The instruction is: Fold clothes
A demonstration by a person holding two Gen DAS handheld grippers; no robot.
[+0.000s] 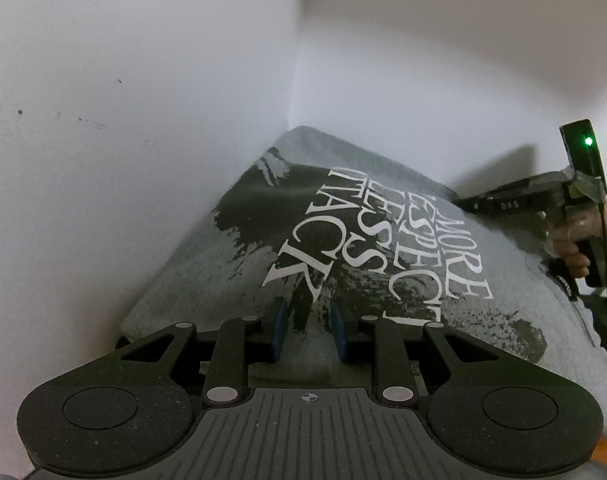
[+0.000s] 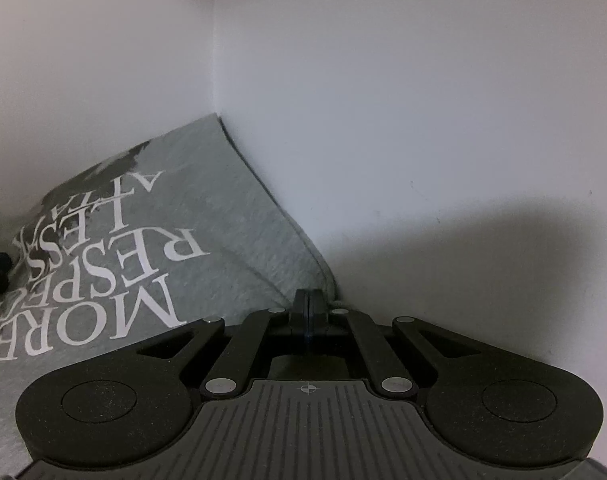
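Grey T-shirt (image 1: 363,248) with a dark print and white lettering lies spread in the corner where two white walls (image 1: 143,120) meet; its far edges run up against both walls. The surface under it is hidden by the cloth.

Left gripper (image 1: 309,330): blue pads (image 1: 280,330) stand partly apart with a ridge of shirt fabric between them. Whether the pads actually press the cloth cannot be told from this view.

Right gripper (image 2: 310,312): pads pressed fully together at the shirt's edge by the wall. Whether any cloth is caught between them cannot be made out; the tips cover the spot. In the left wrist view a hand (image 1: 571,248) holds this tool at the shirt's far side.

Risks, as judged:
- If the right pads closed beside the hem and not on it, a lift would leave that edge behind and the fold would go crooked.
- If the left pads only straddle the ridge, the cloth could slip out on the pull.
- The walls are close, so a wide fold could drag fabric or tool against them.

Cut off: collar, sleeves and the near hem are not shown whole. Lettering only partly readable.
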